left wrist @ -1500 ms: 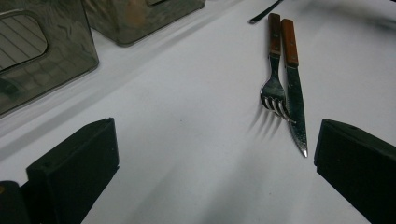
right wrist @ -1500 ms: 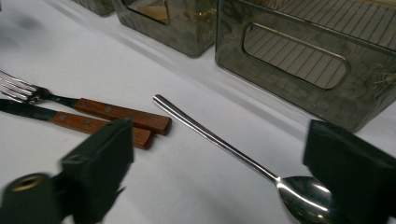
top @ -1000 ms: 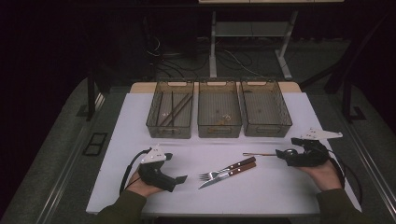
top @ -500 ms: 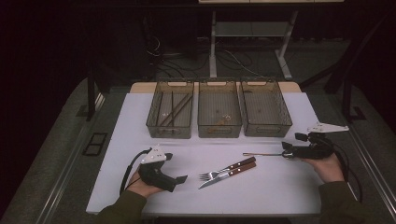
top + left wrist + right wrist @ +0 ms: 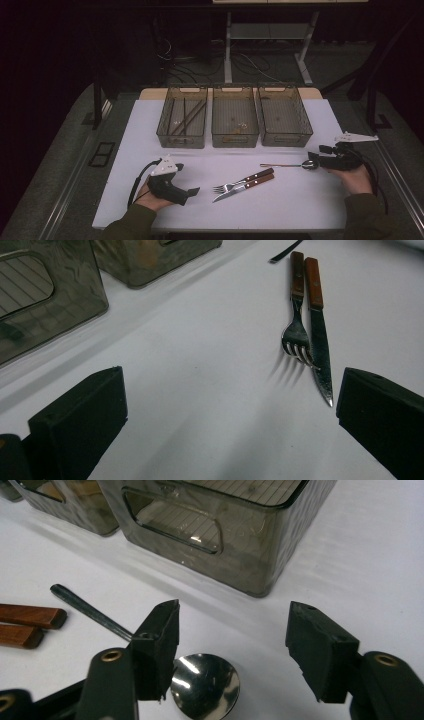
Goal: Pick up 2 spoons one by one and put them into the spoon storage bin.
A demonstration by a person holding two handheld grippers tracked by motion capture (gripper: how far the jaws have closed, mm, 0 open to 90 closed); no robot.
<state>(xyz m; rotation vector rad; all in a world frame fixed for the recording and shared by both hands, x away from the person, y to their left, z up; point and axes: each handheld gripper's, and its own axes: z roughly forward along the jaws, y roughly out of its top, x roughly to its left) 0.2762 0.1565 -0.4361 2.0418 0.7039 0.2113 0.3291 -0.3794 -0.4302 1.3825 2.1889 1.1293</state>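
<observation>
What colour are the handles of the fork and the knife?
Reddish-brown wood on both the fork and the knife; the left gripper view shows it best.

My matt black right gripper (image 5: 232, 650) frames a mirror-polished metal spoon (image 5: 204, 685). Beside it lie a fork (image 5: 296, 335) and knife (image 5: 320, 352), shiny steel with reddish wooden handles. Smoky, glossy translucent plastic bins (image 5: 220, 530) stand on the smooth, matt white table (image 5: 320, 200).
</observation>
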